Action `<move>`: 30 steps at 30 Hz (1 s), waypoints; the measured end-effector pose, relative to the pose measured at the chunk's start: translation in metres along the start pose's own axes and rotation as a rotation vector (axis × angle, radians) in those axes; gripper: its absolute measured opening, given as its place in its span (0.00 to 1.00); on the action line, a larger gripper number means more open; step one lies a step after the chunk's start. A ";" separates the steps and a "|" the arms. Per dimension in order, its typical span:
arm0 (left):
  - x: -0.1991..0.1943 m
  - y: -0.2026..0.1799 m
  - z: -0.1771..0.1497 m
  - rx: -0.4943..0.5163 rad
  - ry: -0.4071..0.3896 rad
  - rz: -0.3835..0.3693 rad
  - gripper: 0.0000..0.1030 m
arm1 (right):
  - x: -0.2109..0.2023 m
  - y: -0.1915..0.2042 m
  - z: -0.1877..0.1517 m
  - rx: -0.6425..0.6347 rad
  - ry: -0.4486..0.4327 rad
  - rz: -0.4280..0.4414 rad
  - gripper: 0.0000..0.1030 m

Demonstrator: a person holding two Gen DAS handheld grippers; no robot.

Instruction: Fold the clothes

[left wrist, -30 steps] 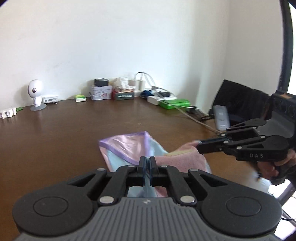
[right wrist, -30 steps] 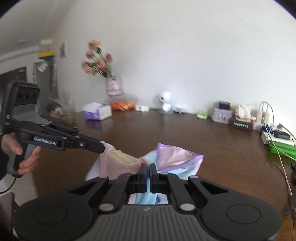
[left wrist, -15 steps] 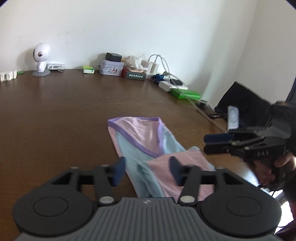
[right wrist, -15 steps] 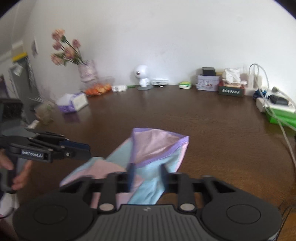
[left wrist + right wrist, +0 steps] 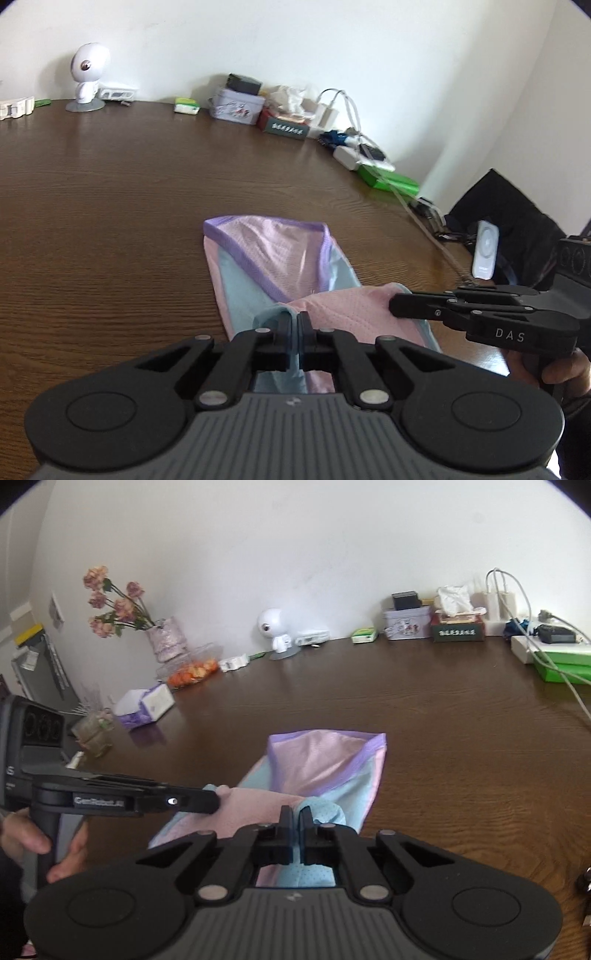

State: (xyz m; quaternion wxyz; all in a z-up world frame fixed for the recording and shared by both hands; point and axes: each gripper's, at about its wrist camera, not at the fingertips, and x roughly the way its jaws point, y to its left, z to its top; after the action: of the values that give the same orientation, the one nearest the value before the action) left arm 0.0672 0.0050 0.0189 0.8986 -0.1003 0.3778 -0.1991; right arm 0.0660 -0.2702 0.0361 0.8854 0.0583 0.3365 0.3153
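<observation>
A small pink and light-blue garment (image 5: 280, 266) with a purple trim lies on the brown wooden table (image 5: 110, 206). Its near part is folded up toward me. My left gripper (image 5: 294, 317) is shut on the garment's near edge. My right gripper (image 5: 397, 304) comes in from the right and pinches the pink fold. In the right wrist view my right gripper (image 5: 295, 812) is shut on the garment (image 5: 332, 764), and my left gripper (image 5: 216, 799) grips its pink edge from the left.
Along the far wall stand a white toy robot (image 5: 88, 77), a tin box (image 5: 238, 107), a tissue box (image 5: 286, 123), chargers with cables (image 5: 347, 144) and green boxes (image 5: 391, 181). A flower vase (image 5: 162, 635), fruit bag (image 5: 192, 672) and tissue pack (image 5: 147, 705) sit far left.
Half a second ago both grippers were open above the flat garment. Now both have closed on its near edge and lifted a fold.
</observation>
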 end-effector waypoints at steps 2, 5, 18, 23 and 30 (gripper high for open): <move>0.004 0.000 -0.003 -0.007 -0.001 0.039 0.08 | 0.011 0.001 -0.002 -0.022 0.028 -0.021 0.03; -0.012 0.000 -0.008 -0.038 -0.016 0.054 0.14 | 0.013 0.002 -0.004 -0.023 0.039 -0.044 0.12; -0.043 -0.015 -0.058 -0.148 -0.002 0.029 0.28 | -0.026 0.006 -0.035 -0.015 0.005 -0.054 0.20; -0.055 -0.012 -0.068 -0.214 -0.034 -0.010 0.35 | -0.054 0.004 -0.044 -0.035 -0.025 -0.015 0.55; -0.043 -0.024 -0.076 -0.210 0.002 0.009 0.12 | -0.030 0.015 -0.055 -0.023 0.022 0.014 0.16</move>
State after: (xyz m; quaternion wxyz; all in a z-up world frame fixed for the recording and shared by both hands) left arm -0.0213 -0.0003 0.0017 0.8836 -0.1920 0.3981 -0.1546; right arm 0.0060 -0.2826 0.0151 0.8799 0.0471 0.3424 0.3260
